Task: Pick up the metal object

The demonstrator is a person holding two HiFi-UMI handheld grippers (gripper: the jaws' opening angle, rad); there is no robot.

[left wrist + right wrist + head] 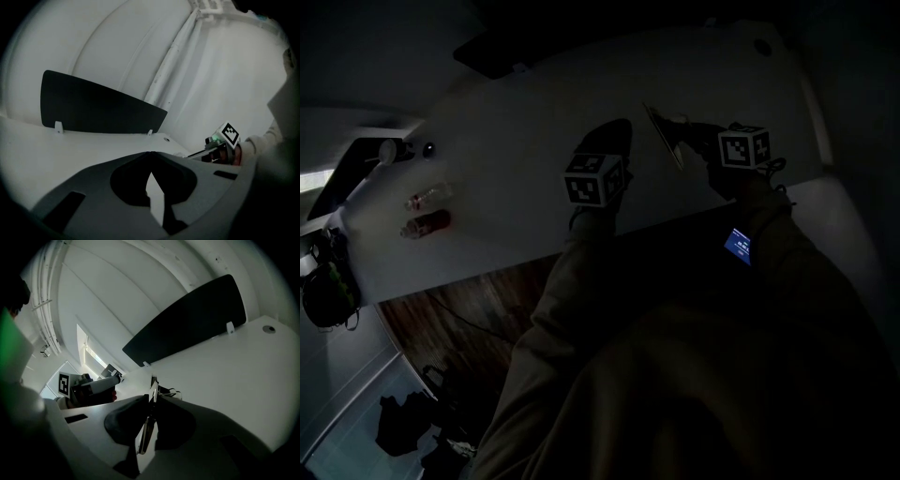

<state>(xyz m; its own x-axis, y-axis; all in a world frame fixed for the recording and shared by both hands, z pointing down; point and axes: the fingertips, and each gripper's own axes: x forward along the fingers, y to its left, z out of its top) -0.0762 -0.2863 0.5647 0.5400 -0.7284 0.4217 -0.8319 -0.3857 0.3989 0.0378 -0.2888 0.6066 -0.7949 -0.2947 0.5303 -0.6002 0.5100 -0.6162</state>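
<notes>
Fingers of the right gripper (151, 398) are clenched on the metal object (146, 427), a thin flat strip that is seen edge-on between them. The strip is pinched at the fingertips: a short length projects forward beyond the tips and a longer length runs back into the hollow between the two fingers. The grasp is therefore judged to be made. In the dim head view the strip is seen slanting over the white surface (225, 376) ahead of the right gripper, but whether its far end is touching that surface or has been raised clear cannot be told. If it has not been raised, only the lift is left to be done. The fingers of the left gripper (149, 154) are brought together at their tips with nothing between them, and it is held just beside the right one, apart from the strip.
</notes>
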